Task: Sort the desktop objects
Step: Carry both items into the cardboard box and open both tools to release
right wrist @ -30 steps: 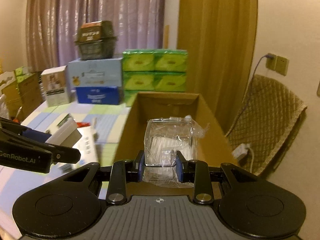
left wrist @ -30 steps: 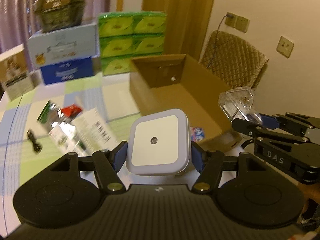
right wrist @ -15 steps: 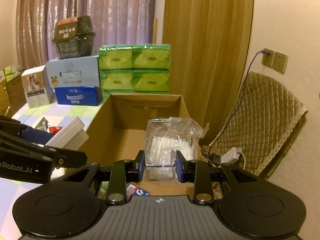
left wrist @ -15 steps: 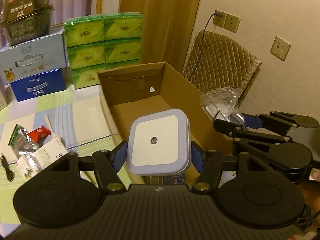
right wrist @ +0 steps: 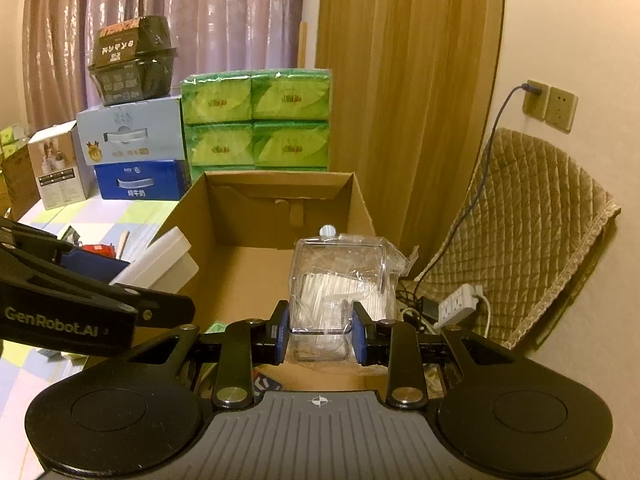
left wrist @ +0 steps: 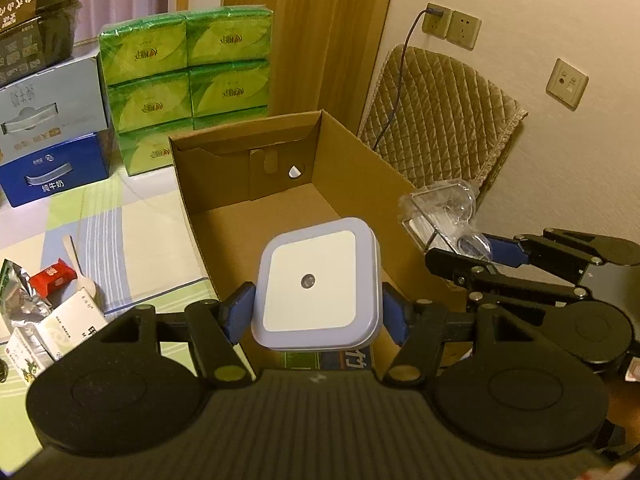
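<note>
Left gripper: we see it clamping a square night light above the cardboard box;
Right gripper: right of the box, gripping a clear plastic case

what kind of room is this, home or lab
Most likely a home room: purple curtains, a quilted chair cover, and green tissue packs stacked beside milk cartons on the table.
</note>
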Demonstrator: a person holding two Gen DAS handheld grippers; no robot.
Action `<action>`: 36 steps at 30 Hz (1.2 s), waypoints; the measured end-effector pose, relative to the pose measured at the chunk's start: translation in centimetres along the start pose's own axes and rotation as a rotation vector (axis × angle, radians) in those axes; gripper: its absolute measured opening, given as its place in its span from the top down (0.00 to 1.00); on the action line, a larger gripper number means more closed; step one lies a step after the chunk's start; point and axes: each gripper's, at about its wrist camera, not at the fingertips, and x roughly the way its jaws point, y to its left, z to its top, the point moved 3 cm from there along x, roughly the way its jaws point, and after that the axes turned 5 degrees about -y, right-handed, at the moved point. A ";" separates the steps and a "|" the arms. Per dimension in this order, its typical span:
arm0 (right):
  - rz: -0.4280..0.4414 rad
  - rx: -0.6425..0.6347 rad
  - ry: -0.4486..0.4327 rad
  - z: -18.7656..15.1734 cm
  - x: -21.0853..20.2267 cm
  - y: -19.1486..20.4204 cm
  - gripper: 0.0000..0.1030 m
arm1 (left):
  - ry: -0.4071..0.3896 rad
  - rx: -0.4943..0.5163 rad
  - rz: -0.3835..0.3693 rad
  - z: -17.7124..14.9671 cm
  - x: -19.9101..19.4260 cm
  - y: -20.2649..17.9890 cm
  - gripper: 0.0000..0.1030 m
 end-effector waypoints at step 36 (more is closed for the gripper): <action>0.034 0.044 0.017 -0.4 0.7 2.2 0.61 | 0.005 -0.084 0.058 -2.9 -3.0 4.4 0.43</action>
